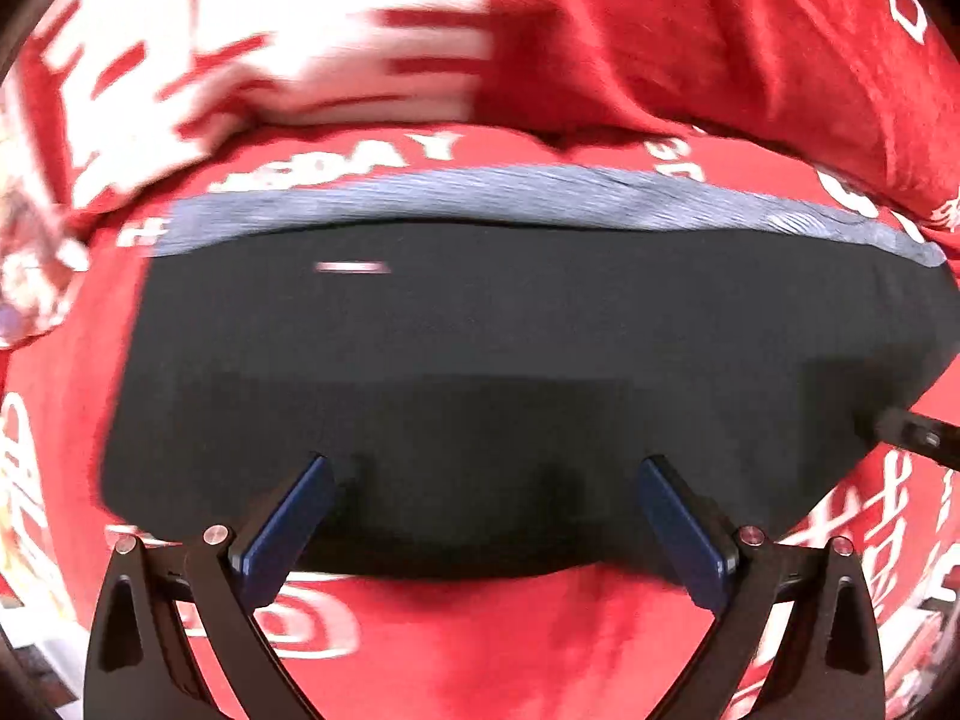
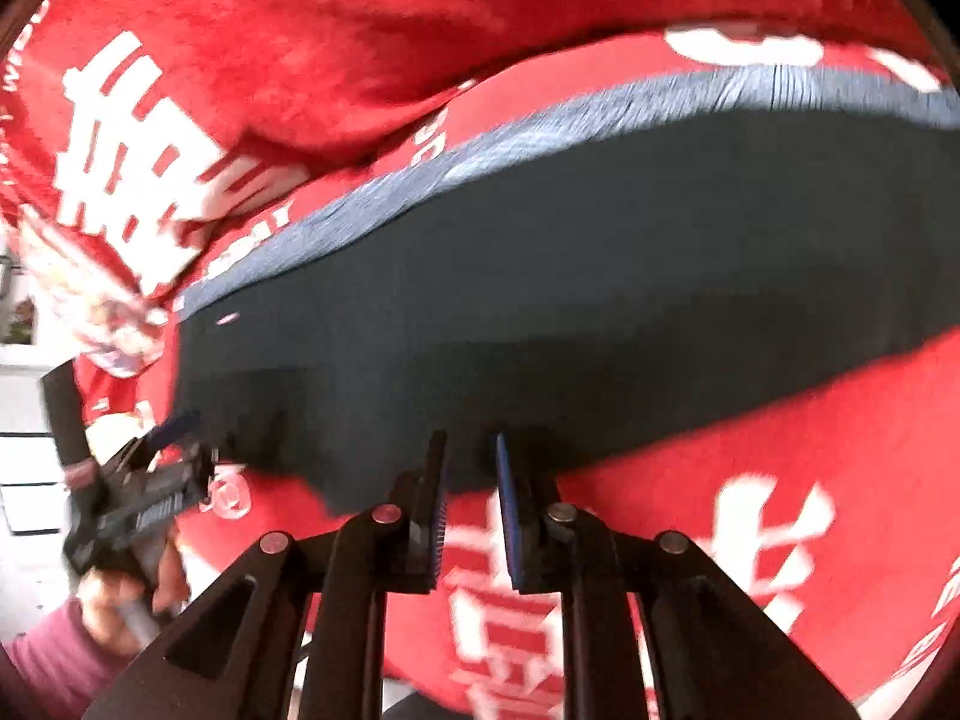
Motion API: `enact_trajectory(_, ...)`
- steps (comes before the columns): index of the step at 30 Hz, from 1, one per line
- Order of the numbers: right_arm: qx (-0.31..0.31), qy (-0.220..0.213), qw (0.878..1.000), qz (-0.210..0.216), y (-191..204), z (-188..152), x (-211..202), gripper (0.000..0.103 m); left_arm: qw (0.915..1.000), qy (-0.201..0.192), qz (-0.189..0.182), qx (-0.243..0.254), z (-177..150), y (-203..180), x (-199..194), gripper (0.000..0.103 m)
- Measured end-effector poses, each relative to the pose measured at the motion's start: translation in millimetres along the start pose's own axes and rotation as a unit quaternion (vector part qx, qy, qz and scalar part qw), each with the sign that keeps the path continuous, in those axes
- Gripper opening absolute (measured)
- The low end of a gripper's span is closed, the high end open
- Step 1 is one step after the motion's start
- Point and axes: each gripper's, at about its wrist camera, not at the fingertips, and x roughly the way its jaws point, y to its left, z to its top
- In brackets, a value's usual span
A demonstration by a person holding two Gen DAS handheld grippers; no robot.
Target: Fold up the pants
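Currently flat on red printed cloth (image 1: 480,630): dark pants (image 1: 480,348), folded into a wide band, grey ribbed waistband (image 1: 480,192) along far edge. Left gripper (image 1: 480,516) spread wide over near edge, nothing pinched, probably released. Right gripper (image 2: 471,504) narrowed to a slim gap at near edge, no cloth visibly between pads; likely clearing away.

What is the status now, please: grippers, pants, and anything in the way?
Left gripper open above pants. Right gripper nearly shut, nothing held. Pants folded flat on red cloth. Nothing in the way.
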Motion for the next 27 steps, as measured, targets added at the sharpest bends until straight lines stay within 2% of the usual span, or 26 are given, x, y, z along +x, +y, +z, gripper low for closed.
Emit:
enact_trajectory(2, -0.016, 0.004, 1.000, -0.026, -3.7, 8.5, 13.4, 0.017, 0.9996, 0.022, -0.016, -0.001, -2.8, -24.3, 20.2, 0.102)
enact_trajectory(3, -0.020, 0.019, 0.999, -0.039, -8.1, 7.7, 23.1, 0.017, 0.9993, 0.037, -0.010, 0.003, -5.0, -31.2, 30.9, 0.102)
enact_trajectory(4, -0.018, 0.013, 0.999, -0.031, -12.2, 4.5, 25.2, 0.017, 0.9984, 0.054, 0.008, 0.014, -10.4, -41.0, 41.4, 0.102)
enact_trajectory(5, -0.014, -0.002, 1.000, -0.023, -14.7, 1.0, 21.4, 0.017, 0.9987, 0.041, 0.021, 0.022, -14.0, -47.1, 40.6, 0.102)
enact_trajectory(6, -0.011, 0.003, 1.000, -0.021, -15.3, -1.6, 20.9, 0.017, 0.9989, 0.024, 0.026, 0.030, -17.0, -49.7, 36.1, 0.102)
enact_trajectory(11, 0.011, 0.018, 1.000, -0.004, -22.7, -13.9, 11.2, 0.017, 0.9980, 0.061, 0.015, 0.008, -16.7, -39.7, 28.1, 0.102)
enact_trajectory(15, 0.020, 0.027, 0.999, -0.010, -31.8, -23.6, 0.5, 0.018, 0.9967, 0.080, 0.018, -0.001, -17.1, -43.0, 17.2, 0.102)
enact_trajectory(20, 0.033, 0.044, 0.998, -0.014, -45.9, -39.1, -10.6, 0.026, 0.9957, 0.091, 0.020, 0.002, -24.4, -65.9, 6.4, 0.102)
enact_trajectory(27, 0.071, 0.033, 0.997, -0.014, -74.7, -48.9, -30.7, 0.047, 0.9955, 0.085, 0.025, 0.031, -20.0, -114.9, -3.9, 0.102)
